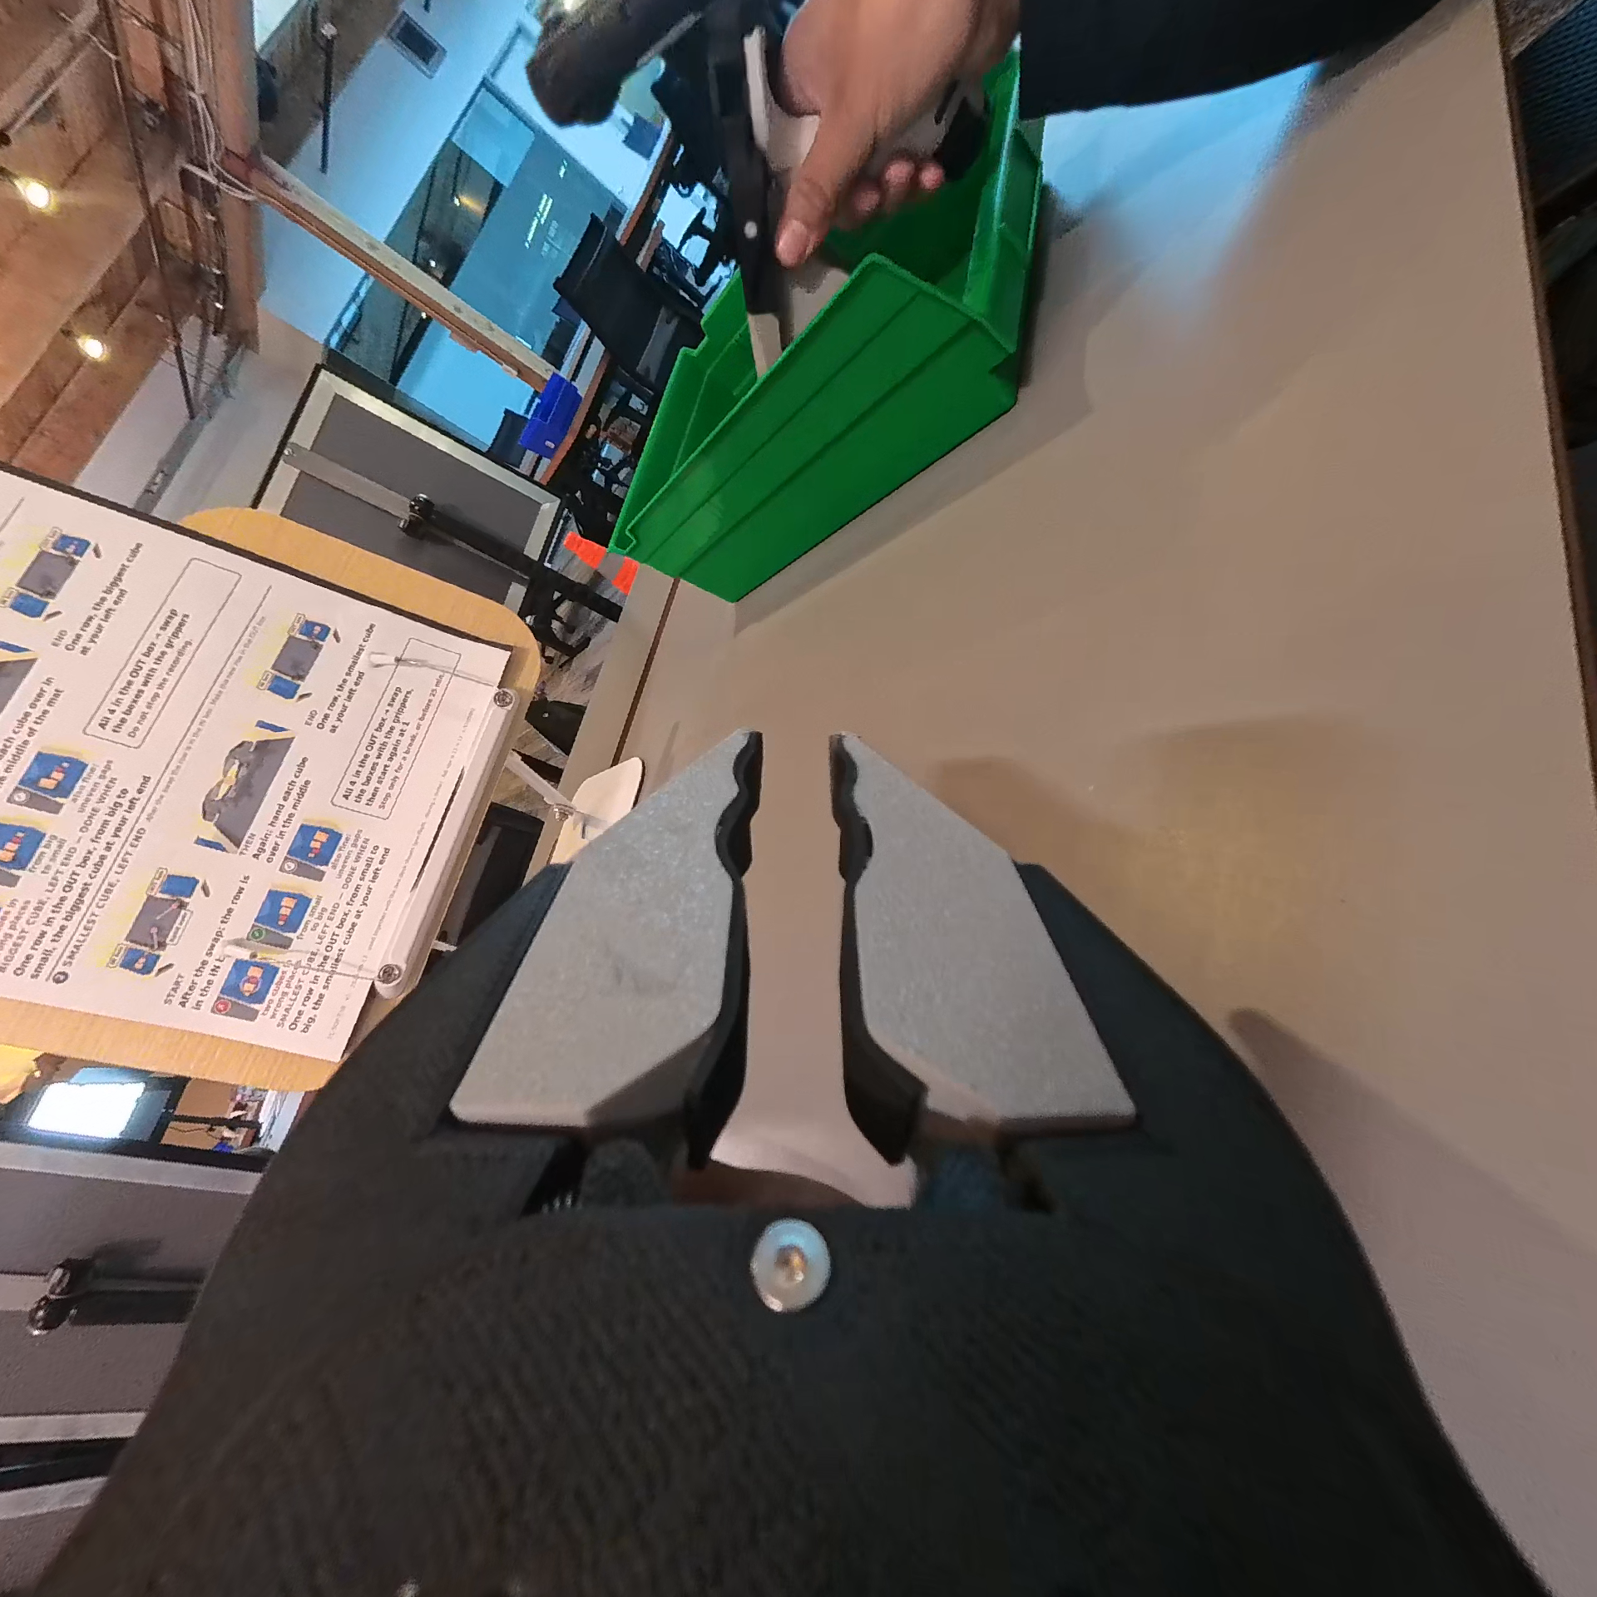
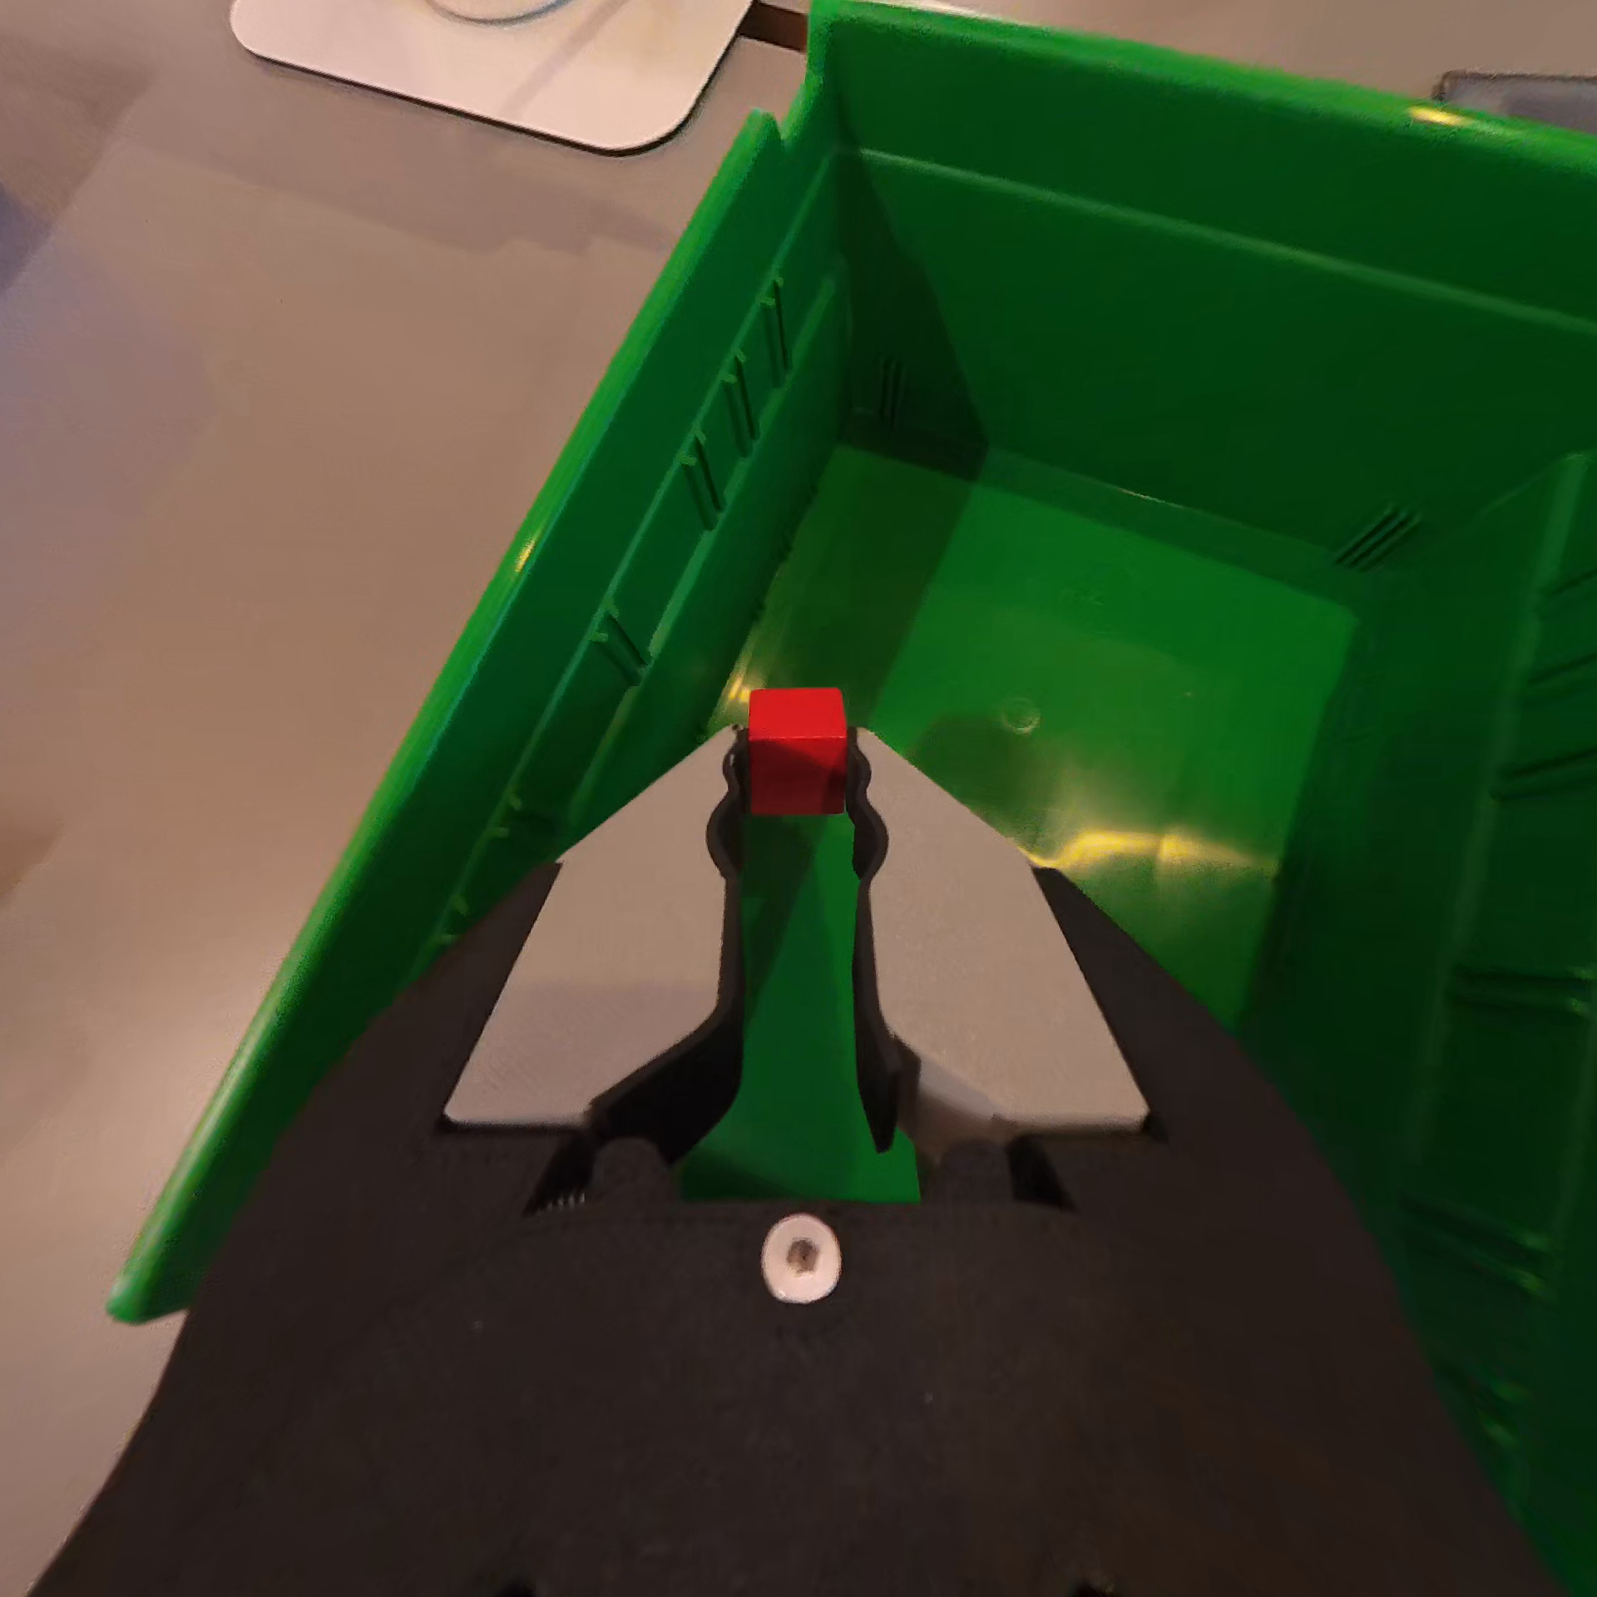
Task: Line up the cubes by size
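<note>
My right gripper (image 2: 795, 769) pinches a small red cube (image 2: 795, 750) at frame centre inside the green bin (image 2: 1123, 285); such a tip-only hold could slip. My left gripper (image 1: 795, 778) hangs narrowly open, empty.

Green bin (image 2: 1210, 346): smooth moulded plastic, showing glossy highlights on its floor ahead of the right gripper (image 2: 795, 760). Red cube (image 2: 795, 750) between the fingertips: matt, smooth faces. Fingers (image 1: 622, 933) of the left gripper (image 1: 795, 760): speckled grey, matt plates, sitting in a black textured body. Desk (image 1: 1210, 778) beneath: smooth, reflecting a soft sheen.
</note>
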`<state>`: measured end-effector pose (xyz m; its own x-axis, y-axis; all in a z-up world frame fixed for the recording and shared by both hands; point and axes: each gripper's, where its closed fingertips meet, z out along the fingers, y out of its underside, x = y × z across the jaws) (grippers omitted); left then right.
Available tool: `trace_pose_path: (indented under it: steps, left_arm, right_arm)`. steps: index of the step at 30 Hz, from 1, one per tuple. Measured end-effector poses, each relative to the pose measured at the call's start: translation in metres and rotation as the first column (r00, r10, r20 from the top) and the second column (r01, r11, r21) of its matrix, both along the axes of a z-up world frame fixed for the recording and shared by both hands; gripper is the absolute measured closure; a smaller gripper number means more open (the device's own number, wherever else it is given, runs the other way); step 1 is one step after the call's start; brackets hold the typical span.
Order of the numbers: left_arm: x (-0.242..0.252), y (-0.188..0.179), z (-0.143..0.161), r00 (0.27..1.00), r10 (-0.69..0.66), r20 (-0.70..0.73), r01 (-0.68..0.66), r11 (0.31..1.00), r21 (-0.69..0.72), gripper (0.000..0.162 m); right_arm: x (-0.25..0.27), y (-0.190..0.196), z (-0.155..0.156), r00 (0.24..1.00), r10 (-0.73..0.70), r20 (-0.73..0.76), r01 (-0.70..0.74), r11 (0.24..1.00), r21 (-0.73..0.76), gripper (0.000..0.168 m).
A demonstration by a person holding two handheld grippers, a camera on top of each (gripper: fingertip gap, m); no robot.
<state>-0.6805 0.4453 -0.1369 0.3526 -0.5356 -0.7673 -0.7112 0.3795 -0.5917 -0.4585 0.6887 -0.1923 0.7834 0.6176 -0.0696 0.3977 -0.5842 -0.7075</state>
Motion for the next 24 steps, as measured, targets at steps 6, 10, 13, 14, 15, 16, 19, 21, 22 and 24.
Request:
trace_pose_path:
  steps: [6, 10, 13, 14, 15, 16, 19, 21, 22, 24]
  left_arm:
    - [0.003, -0.001, 0.001, 1.000, -0.007, -0.002, 0.007, 1.000, 0.002, 0.149]
    - [0.003, -0.003, 0.004, 1.000, -0.008, 0.003, 0.008, 1.000, 0.008, 0.149]
    - [0.003, -0.005, 0.005, 1.000, -0.009, 0.002, 0.009, 1.000, 0.012, 0.149]
    - [0.003, -0.005, 0.005, 1.000, -0.008, 0.000, 0.008, 1.000, 0.013, 0.149]
    - [0.003, -0.004, 0.004, 1.000, -0.007, 0.000, 0.007, 1.000, 0.011, 0.149]
    - [0.003, -0.004, 0.004, 1.000, -0.007, 0.000, 0.008, 1.000, 0.010, 0.149]
    - [0.004, -0.004, 0.003, 1.000, -0.009, -0.002, 0.009, 1.000, 0.008, 0.149]
    - [0.004, -0.003, 0.002, 1.000, -0.010, -0.007, 0.010, 1.000, 0.006, 0.149]
    - [0.005, -0.003, 0.001, 1.000, -0.010, -0.009, 0.010, 1.000, 0.004, 0.149]
    - [0.005, -0.003, 0.000, 1.000, -0.010, -0.013, 0.010, 1.000, 0.002, 0.149]
  right_arm:
    - [-0.011, -0.004, -0.017, 0.996, -0.020, 0.088, 0.023, 0.999, -0.032, 0.149]
    - [-0.013, -0.003, -0.020, 0.995, -0.040, 0.088, 0.043, 0.998, -0.039, 0.148]
    - [-0.013, -0.003, -0.022, 0.996, -0.046, 0.081, 0.051, 0.997, -0.055, 0.148]
    - [-0.013, -0.003, -0.023, 0.996, -0.047, 0.076, 0.052, 0.997, -0.060, 0.149]
    - [-0.014, -0.003, -0.023, 0.997, -0.044, 0.068, 0.049, 0.997, -0.067, 0.148]
    - [-0.015, -0.004, -0.023, 0.997, -0.040, 0.061, 0.045, 0.997, -0.070, 0.148]
    - [-0.018, -0.005, -0.025, 0.998, -0.034, 0.053, 0.039, 0.996, -0.082, 0.149]
    - [-0.018, -0.005, -0.027, 0.997, -0.034, 0.063, 0.039, 0.995, -0.087, 0.149]
    - [-0.018, -0.005, -0.029, 0.997, -0.035, 0.065, 0.041, 0.995, -0.091, 0.149]
    - [-0.019, -0.005, -0.030, 0.998, -0.033, 0.058, 0.039, 0.994, -0.104, 0.148]
